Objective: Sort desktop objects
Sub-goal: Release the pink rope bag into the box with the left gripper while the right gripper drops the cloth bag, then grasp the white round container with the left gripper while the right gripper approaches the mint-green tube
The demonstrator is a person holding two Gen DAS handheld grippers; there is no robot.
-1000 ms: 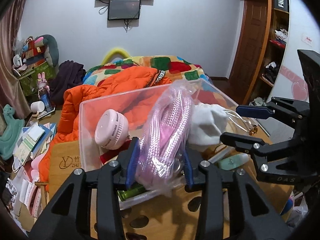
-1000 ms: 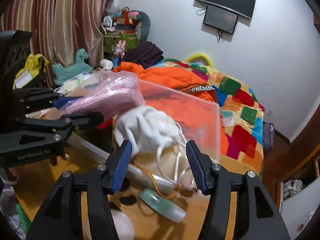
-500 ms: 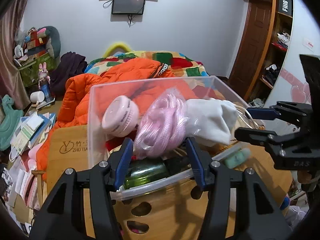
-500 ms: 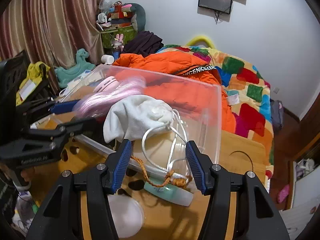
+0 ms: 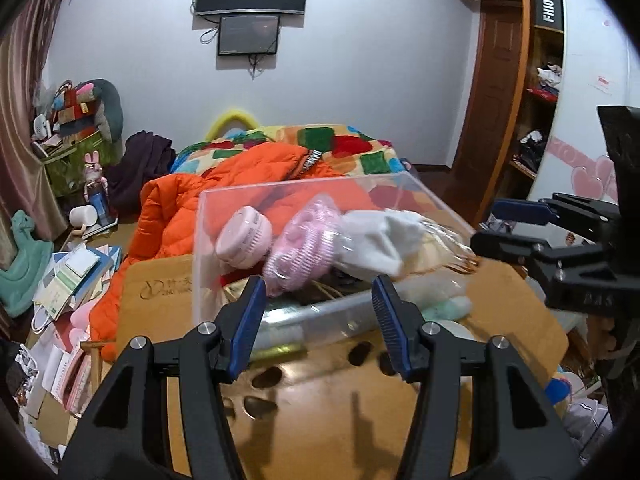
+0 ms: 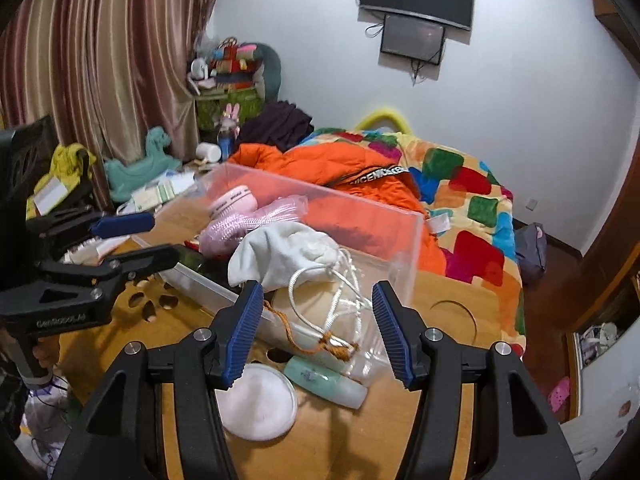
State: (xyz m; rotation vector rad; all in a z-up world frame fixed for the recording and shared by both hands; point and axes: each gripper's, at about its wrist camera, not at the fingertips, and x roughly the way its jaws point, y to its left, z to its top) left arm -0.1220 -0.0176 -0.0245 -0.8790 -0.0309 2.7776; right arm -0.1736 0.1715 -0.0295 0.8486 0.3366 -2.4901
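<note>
A clear plastic bin (image 5: 216, 216) (image 6: 408, 256) stands on the wooden table (image 5: 320, 420). In it lie a bagged pink rope (image 5: 304, 248) (image 6: 248, 220), a round pink device (image 5: 244, 236) (image 6: 234, 200) and a white drawstring pouch (image 5: 380, 240) (image 6: 288, 248). My left gripper (image 5: 318, 300) is open and empty, just in front of the bin. My right gripper (image 6: 318, 308) is open and empty, near the pouch's white cord (image 6: 320, 304). A mint tube (image 6: 324, 380) and a white round pad (image 6: 260, 404) lie on the table by the bin.
A bed with an orange jacket (image 5: 180, 208) and a colourful quilt (image 6: 460, 192) lies beyond the table. Books and papers (image 5: 68, 276) pile at the left. A wooden door and shelves (image 5: 540, 92) stand at the right. The table has oval cut-outs (image 5: 272, 376).
My left gripper let go of the bagged pink rope, which now lies in the bin, and drew back with its jaws wide. My right gripper also drew back a little.
</note>
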